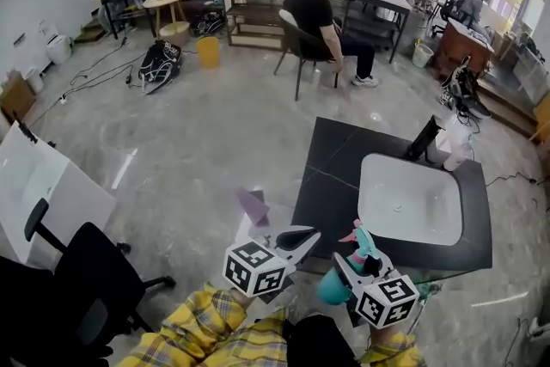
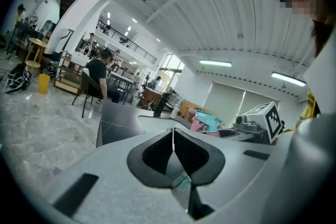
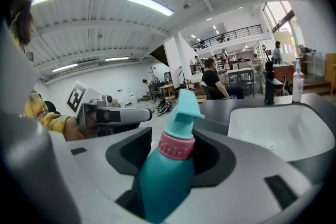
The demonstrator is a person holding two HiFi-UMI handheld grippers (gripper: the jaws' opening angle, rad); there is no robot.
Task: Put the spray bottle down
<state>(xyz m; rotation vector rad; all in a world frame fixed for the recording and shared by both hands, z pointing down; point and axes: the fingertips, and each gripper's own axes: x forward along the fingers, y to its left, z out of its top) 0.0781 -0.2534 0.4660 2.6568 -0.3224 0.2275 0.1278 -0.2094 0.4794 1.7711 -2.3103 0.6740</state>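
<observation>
A teal spray bottle [image 3: 169,173] with a pink collar and a teal trigger head stands upright between the jaws of my right gripper [image 3: 176,153], which is shut on its body. In the head view the spray bottle [image 1: 359,247] hangs just in front of the near edge of the black counter [image 1: 335,159], left of the white sink [image 1: 408,198]. My left gripper [image 1: 297,238] is beside it on the left, in the air. Its jaws [image 2: 172,145] are shut with nothing between them. The left gripper view shows the spray bottle's head [image 2: 208,120] to the right.
A black faucet [image 1: 423,139] and a white pump bottle [image 1: 458,152] stand at the sink's far side. A purple item [image 1: 253,206] lies by the counter's left corner. A black office chair [image 1: 90,271] is at lower left. A person sits on a chair [image 1: 316,17] farther back.
</observation>
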